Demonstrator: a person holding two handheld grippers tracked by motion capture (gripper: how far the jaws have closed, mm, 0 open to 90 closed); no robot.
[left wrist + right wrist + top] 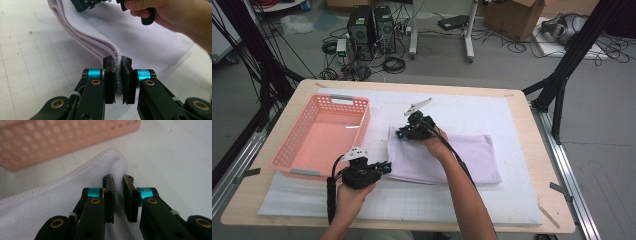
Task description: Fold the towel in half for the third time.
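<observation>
A folded lavender towel lies on the white mat right of the pink basket. My left gripper holds the towel's near left corner. In the left gripper view its jaws are shut on the stacked edges of the towel. My right gripper is at the far left corner. In the right gripper view its jaws pinch a raised fold of the towel. The right hand and its gripper also appear at the top of the left gripper view.
An empty pink basket stands left of the towel, and its perforated wall is close behind the right gripper. The white gridded mat covers most of the wooden table. Cables and boxes lie on the floor beyond.
</observation>
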